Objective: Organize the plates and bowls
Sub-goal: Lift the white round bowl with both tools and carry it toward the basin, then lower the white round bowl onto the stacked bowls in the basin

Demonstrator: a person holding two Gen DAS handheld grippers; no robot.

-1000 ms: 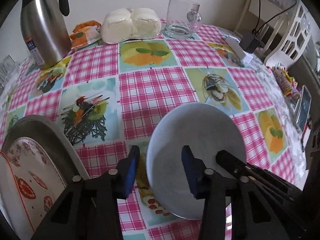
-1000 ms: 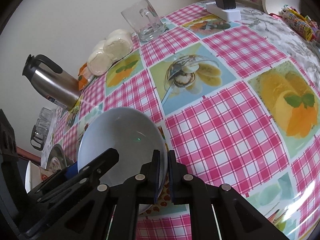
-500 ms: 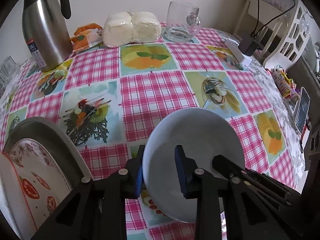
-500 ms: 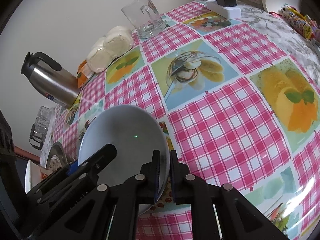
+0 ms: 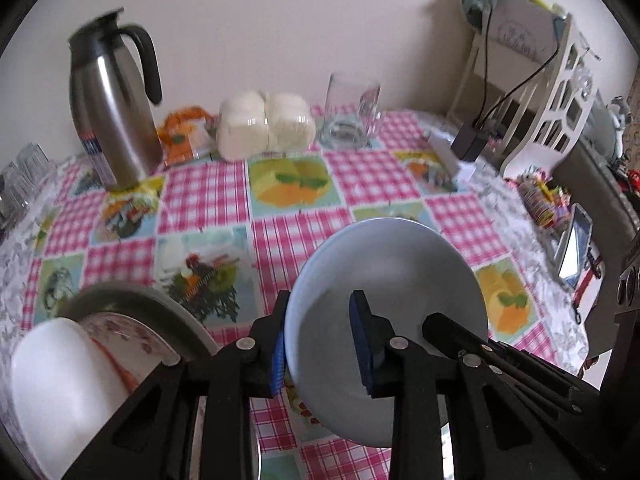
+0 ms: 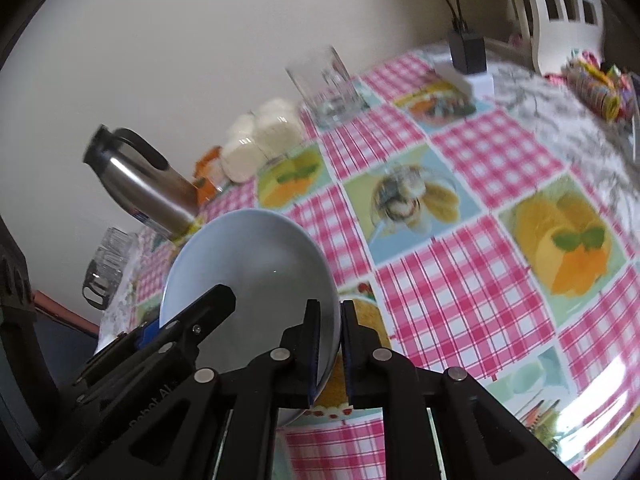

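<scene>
A pale grey-blue bowl [image 5: 392, 280] hangs tilted above the checked tablecloth, held by both grippers. My left gripper [image 5: 320, 340] is shut on the bowl's left rim, one blue pad outside the wall and one inside. My right gripper [image 6: 331, 344] is shut on the opposite rim of the bowl [image 6: 256, 260], its pads pinching the thin edge. Each view also shows the other gripper's black fingers reaching into the bowl. At lower left stands a stack: a grey plate [image 5: 132, 300], a flower-patterned plate [image 5: 120, 332] and a white bowl [image 5: 52, 380].
Along the wall stand a steel thermos jug [image 5: 116, 120], an orange packet [image 5: 180, 136], wrapped white buns [image 5: 264, 124] and a glass mug [image 5: 352, 116]. A black charger on a white power strip [image 5: 472, 144], a white chair [image 5: 552, 112], sweets and a phone [image 5: 576, 248] crowd the right side.
The left jaws closed on the bowl's rim. Both grippers then rose with the bowl, which now hangs off the cloth; the views tipped up and show more wall.
</scene>
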